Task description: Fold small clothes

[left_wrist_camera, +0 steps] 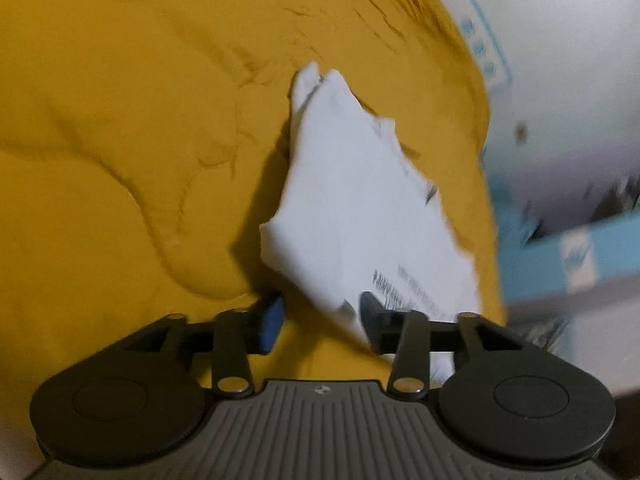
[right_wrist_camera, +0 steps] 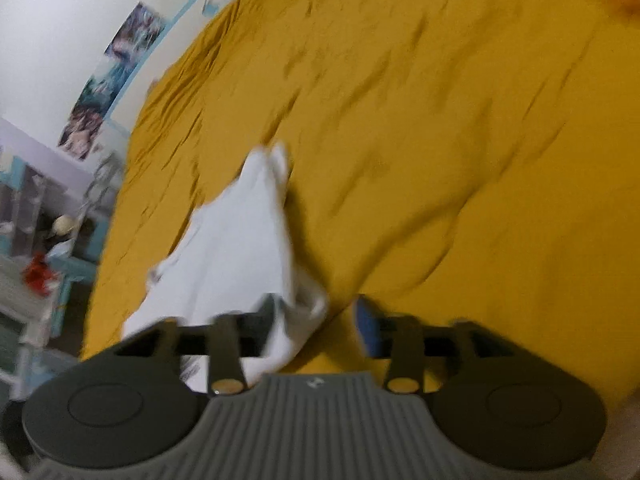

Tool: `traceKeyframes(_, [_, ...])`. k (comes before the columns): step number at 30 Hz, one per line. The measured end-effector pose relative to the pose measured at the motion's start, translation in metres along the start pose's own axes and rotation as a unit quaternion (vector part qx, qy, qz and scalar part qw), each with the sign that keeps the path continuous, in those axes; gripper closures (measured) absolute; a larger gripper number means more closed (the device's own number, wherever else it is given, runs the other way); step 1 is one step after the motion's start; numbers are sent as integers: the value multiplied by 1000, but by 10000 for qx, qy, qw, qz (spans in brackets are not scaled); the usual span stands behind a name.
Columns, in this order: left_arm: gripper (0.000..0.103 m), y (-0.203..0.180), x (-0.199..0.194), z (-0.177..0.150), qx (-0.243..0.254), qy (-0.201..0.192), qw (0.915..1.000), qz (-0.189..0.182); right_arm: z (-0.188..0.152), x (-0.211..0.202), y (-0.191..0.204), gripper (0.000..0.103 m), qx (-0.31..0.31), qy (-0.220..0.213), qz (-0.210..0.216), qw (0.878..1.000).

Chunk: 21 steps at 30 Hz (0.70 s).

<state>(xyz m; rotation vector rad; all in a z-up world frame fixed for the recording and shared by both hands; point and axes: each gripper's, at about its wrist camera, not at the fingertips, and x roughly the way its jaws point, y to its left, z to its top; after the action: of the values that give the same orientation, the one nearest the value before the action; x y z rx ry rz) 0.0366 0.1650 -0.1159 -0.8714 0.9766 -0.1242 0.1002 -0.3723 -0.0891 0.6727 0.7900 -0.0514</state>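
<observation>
Left wrist view shows the left gripper point(left_wrist_camera: 322, 322) with its jaws standing apart, a blue pad point(left_wrist_camera: 272, 326) on the left finger facing a darker pad on the right finger across a wide gap. A corner of the white garment point(left_wrist_camera: 348, 200) hangs down into that gap close against the right finger, but the pads do not press on it, so nothing is clamped. From there the white cloth spreads up and away as a creased, roughly triangular shape with two small points at its far end and lines of dark printed text near its lower right edge. It lies on a mustard-yellow bedspread point(left_wrist_camera: 120, 140), which is wrinkled and fills most of the view. To the right, beyond the bed's edge, a white wall with a pale blue border point(left_wrist_camera: 486, 52) is blurred. Right wrist view shows the right gripper point(right_wrist_camera: 316, 326), jaws likewise apart, a blue pad on its right finger. The same white garment point(right_wrist_camera: 240, 248) droops over and in front of the left finger; whether it touches that pad is unclear through the blur, but it is not squeezed between the two. Around it lies the yellow bedspread point(right_wrist_camera: 440, 140), and at the far left a wall with pictures point(right_wrist_camera: 108, 80) and cluttered shelving point(right_wrist_camera: 36, 248).
</observation>
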Motion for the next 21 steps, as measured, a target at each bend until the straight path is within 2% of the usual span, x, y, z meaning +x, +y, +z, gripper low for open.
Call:
traceKeyframes(2, [42, -18, -18, 9, 444, -203, 9978, 459, 8, -11, 17, 41, -685, -381, -179, 9968])
traceKeyframes(4, [42, -37, -30, 27, 789, -509, 9929, 727, 15, -9, 37, 41, -1416, -514, -279, 9882])
traceKeyframes(6, [41, -51, -32, 48, 1028, -825, 9895, 587, 18, 3, 56, 42, -2087, -602, -391, 9753])
traceKeyframes(8, [23, -61, -23, 72, 1272, -1003, 9866, 189, 25, 21, 76, 43, -2734, -594, -432, 9591])
traceKeyframes(11, [23, -66, 5, 100, 1425, -1211, 9823, -142, 33, 53, 108, 56, -3509, -511, -191, 9348])
traceKeyframes(13, [25, -70, 29, 112, 1616, -1235, 9791, -51, 41, 76, 122, 62, -3734, -561, -114, 9259])
traceKeyframes(15, [26, -67, 51, 121, 1650, -1179, 9791, 158, 51, 103, 129, 62, -3701, -495, -149, 9276])
traceKeyframes(19, [28, -62, 87, 130, 1551, -944, 9821, 504, 79, 154, 131, 62, -3279, -214, -227, 9442])
traceKeyframes(21, [28, -53, 96, 133, 1603, -845, 9804, 767, 86, 177, 130, 62, -3199, -76, -299, 9470])
